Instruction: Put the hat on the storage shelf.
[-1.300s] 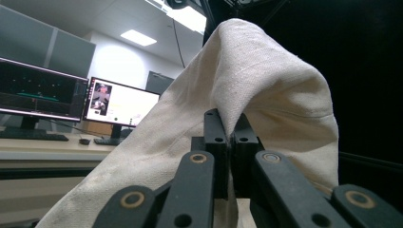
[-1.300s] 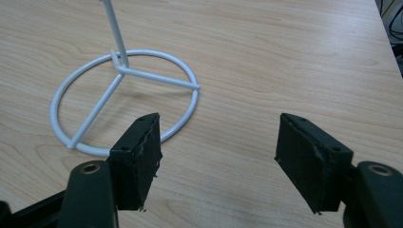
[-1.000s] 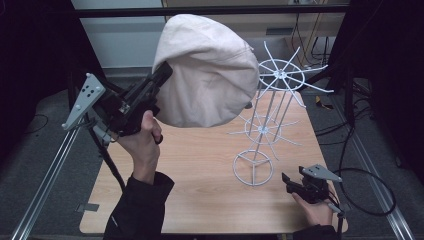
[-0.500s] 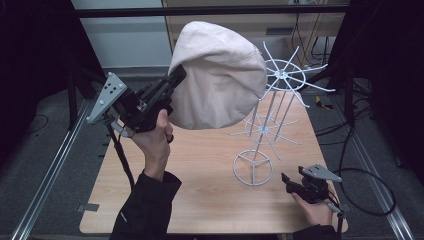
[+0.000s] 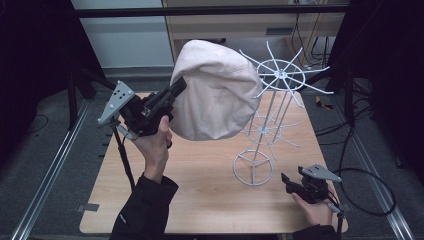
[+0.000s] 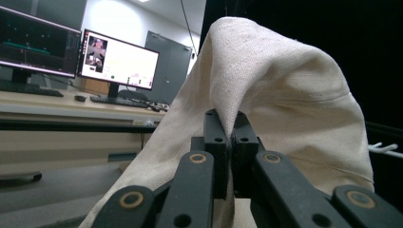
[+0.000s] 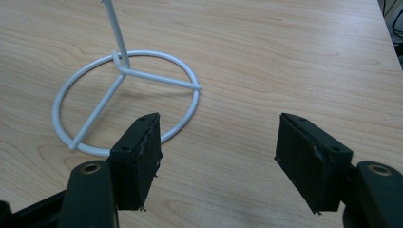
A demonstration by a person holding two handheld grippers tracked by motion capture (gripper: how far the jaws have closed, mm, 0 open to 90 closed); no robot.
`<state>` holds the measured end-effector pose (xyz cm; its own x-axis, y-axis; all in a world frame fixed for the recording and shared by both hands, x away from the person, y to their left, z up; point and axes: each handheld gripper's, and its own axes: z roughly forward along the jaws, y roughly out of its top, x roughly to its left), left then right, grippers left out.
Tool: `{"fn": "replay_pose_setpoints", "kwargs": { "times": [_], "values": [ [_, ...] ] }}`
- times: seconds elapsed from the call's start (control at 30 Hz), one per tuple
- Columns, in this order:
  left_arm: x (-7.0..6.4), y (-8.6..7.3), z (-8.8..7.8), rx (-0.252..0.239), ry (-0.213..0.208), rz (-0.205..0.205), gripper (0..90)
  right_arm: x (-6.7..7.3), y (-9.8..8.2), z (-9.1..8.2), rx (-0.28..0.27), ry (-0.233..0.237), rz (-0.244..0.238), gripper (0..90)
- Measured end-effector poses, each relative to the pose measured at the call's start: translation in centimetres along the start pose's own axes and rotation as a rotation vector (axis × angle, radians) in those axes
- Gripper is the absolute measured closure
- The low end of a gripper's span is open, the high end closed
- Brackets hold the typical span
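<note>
A beige cloth hat (image 5: 215, 92) hangs in the air over the table's middle, held up beside a white wire rack (image 5: 270, 105). My left gripper (image 5: 177, 90) is shut on the hat's edge; in the left gripper view the jaws pinch a fold of the hat (image 6: 266, 95) at my left gripper (image 6: 230, 135). The rack has a spoked top wheel (image 5: 281, 75) and a ring base (image 5: 253, 167). My right gripper (image 5: 286, 180) rests on the table near the front right, open with nothing between its jaws. In the right gripper view, the ring base (image 7: 121, 99) lies just beyond my right gripper (image 7: 218, 152).
The wooden table (image 5: 200, 200) has bare surface at the front and left. Metal rails (image 5: 45, 185) run along both sides. A desk with monitors (image 6: 114, 61) stands behind the hat in the left gripper view. Cables (image 5: 370, 185) trail off the right side.
My left hand has carried the hat rightward and a little lower, toward the rack's top wheel. The right gripper has stayed where it was.
</note>
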<state>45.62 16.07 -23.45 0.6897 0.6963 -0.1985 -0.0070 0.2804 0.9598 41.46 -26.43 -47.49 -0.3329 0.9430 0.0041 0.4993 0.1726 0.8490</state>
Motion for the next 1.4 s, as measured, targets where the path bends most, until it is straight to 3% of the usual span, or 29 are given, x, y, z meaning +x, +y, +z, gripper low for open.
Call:
{"fn": "replay_pose_setpoints", "kwargs": {
  "times": [0.67,1.4],
  "values": [
    [1.5,-3.1,0.3,0.133,0.014,0.017,87.8,0.1,0.0,0.0,0.001,0.002,-0.001,32.2],
    [1.4,-5.9,1.2,0.252,0.0,0.07,86.0,0.1,0.0,0.1,0.007,0.007,0.002,32.1]
  ]
}}
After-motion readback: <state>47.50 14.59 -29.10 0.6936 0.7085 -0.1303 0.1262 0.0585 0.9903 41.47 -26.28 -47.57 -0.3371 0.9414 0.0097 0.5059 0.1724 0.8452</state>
